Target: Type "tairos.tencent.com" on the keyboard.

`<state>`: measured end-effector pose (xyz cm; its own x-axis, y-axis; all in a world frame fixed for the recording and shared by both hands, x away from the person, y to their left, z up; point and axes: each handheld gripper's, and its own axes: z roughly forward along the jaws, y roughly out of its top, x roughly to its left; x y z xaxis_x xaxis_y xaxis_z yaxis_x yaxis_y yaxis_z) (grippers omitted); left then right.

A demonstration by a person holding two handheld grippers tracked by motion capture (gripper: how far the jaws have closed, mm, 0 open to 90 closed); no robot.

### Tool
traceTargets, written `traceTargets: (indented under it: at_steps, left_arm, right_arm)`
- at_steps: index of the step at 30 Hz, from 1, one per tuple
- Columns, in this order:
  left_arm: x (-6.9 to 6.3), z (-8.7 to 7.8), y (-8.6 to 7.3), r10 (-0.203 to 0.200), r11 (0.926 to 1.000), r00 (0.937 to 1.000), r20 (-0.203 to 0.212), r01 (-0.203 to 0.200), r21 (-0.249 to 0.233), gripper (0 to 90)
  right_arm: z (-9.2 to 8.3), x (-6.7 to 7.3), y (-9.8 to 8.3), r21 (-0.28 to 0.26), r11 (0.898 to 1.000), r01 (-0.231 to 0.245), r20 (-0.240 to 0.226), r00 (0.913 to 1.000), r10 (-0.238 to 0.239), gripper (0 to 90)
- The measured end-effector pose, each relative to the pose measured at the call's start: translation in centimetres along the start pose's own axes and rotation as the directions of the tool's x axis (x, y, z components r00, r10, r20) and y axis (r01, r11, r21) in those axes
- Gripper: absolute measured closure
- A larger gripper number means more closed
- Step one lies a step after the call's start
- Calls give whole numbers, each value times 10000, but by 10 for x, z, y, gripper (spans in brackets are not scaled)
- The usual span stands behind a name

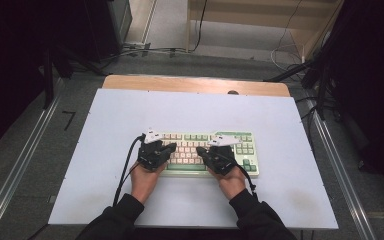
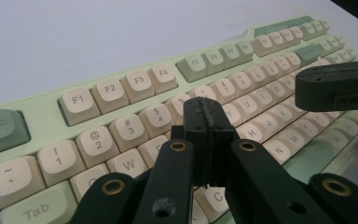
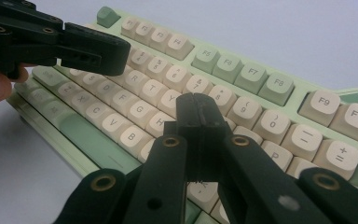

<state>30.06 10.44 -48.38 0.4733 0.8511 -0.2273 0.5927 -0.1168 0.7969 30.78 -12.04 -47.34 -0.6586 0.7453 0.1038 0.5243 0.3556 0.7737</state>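
The keyboard (image 1: 207, 152) lies flat near the middle of the white board (image 1: 105, 150) that covers the table, its long side running across in front of us, with pale cream keys and green ones at the edges and along the top row.

In the high view we see our left gripper (image 1: 172, 146) held over the left half of the keyboard, and our right gripper (image 1: 198, 150) over the middle-right part, the two tips pointing inward toward each other and standing just apart above the letter keys. Our hands come in from the near edge of the board, sleeves dark, a cable trailing back from each gripper.

In the left gripper view the left gripper (image 2: 208, 112) has its jaws pressed together with nothing between them; the tip hangs over the number and upper letter rows, near the 4 and 5 keys. Whether it touches a key we cannot tell. The other gripper's tip shows at the right of that view, over the far letter keys.

In the right gripper view the right gripper (image 3: 198, 109) is likewise closed on nothing, its tip above the keys around H and Y. The left gripper's tip shows at upper left there, over the number row.
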Motion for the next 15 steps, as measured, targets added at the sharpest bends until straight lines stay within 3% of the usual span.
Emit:
traceTargets:
  at_steps: [15]
  left_arm:
    - [-3,7,3,30,10000,10000,74,-30,-2,900]
  right_arm:
    - [0,-1,0,-4,10000,-28,34,10000,28,873]
